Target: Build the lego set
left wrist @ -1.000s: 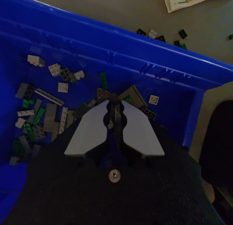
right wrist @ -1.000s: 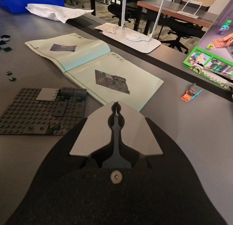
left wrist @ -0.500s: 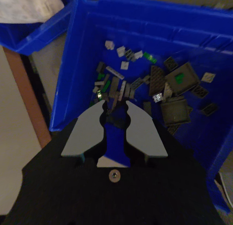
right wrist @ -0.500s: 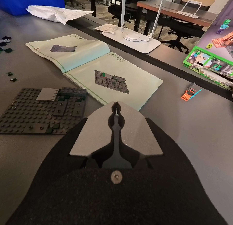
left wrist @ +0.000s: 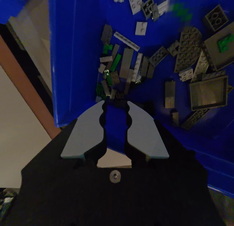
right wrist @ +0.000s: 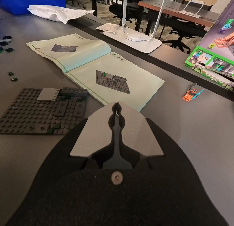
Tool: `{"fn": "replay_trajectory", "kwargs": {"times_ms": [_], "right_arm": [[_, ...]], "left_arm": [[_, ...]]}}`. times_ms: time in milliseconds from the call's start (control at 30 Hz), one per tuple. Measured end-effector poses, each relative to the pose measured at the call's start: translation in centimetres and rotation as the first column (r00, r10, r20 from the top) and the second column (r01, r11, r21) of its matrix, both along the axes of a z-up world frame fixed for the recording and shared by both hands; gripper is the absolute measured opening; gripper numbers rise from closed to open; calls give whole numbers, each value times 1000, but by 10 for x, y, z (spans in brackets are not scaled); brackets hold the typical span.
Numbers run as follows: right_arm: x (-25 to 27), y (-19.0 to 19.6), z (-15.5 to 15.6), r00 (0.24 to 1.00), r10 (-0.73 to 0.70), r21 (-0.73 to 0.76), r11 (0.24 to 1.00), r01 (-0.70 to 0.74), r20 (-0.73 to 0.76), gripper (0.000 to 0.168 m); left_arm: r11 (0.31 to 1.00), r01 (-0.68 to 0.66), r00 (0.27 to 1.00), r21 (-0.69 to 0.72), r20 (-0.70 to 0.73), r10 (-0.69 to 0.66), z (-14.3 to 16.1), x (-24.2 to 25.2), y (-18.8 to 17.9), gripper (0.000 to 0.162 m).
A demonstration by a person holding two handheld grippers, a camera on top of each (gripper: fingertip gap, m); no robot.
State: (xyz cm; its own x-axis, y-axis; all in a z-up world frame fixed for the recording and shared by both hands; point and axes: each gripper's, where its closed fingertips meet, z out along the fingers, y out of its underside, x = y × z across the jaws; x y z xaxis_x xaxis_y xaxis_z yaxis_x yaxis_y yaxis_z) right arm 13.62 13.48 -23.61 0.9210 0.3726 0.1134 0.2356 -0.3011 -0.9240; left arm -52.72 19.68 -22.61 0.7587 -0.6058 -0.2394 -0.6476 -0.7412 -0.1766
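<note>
My left gripper [left wrist: 115,103] is open and empty, low inside a blue bin [left wrist: 76,55], its tips at the near end of a heap of grey, dark and green lego pieces [left wrist: 121,70]. More dark plates and a dark open-box piece [left wrist: 207,93] lie to the right in the bin. My right gripper [right wrist: 116,104] is shut and empty, held above the grey table. Left of it lies the dark grey baseplate [right wrist: 31,116] with a light grey tile [right wrist: 48,95] and small dark plates on it. An open instruction booklet [right wrist: 96,70] lies just beyond the right gripper's tips.
Small dark and green loose pieces [right wrist: 7,47] lie at the table's far left. A small orange lego figure part [right wrist: 189,94] lies to the right, the set's box [right wrist: 215,57] behind it. A white lamp base [right wrist: 134,37], crumpled paper [right wrist: 57,13] and office chairs stand farther back. Across from one pair of fingers to the other is roughly 65 centimeters. To reach the dark grey baseplate [right wrist: 31,116] in a straight line is about 15 centimeters for my right fingers, about 55 centimeters for my left.
My left gripper has opened and let go of the dark piece it held, then swung left and moved down toward the heap in the bin. The right gripper has barely moved.
</note>
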Motion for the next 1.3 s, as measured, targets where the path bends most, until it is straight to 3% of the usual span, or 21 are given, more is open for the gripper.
{"fn": "replay_trajectory", "kwargs": {"times_ms": [267, 533, 733, 800, 933, 1300], "right_arm": [[0, -1, 1, 1000, 2, 1, 1000, -2, -1, 0], [2, -1, 0, 1000, 1, -1, 1000, -1, -4, 0], [3, -1, 0, 1000, -1, -2, 1000, 1, -7, 0], [2, -1, -1, 1000, 1, -5, 1000, -1, -5, 0], [3, -1, 0, 1000, -1, -3, 1000, 1, -3, 0], [2, -1, -1, 1000, -1, -5, 1000, 1, -1, 0]], "left_arm": [[975, 97, 983, -198, -136, -126, -29, -1, 2, 33], [930, 124, 972, -345, -145, -184, -58, 7, 2, 41], [907, 130, 977, -400, -104, -185, -64, 15, 0, 16], [910, 139, 977, -391, -94, -190, -64, 18, 3, 8], [924, 157, 985, -347, -13, -172, -59, 36, 10, 8], [984, 167, 977, -57, 144, -157, -16, 78, 61, 10]]}}
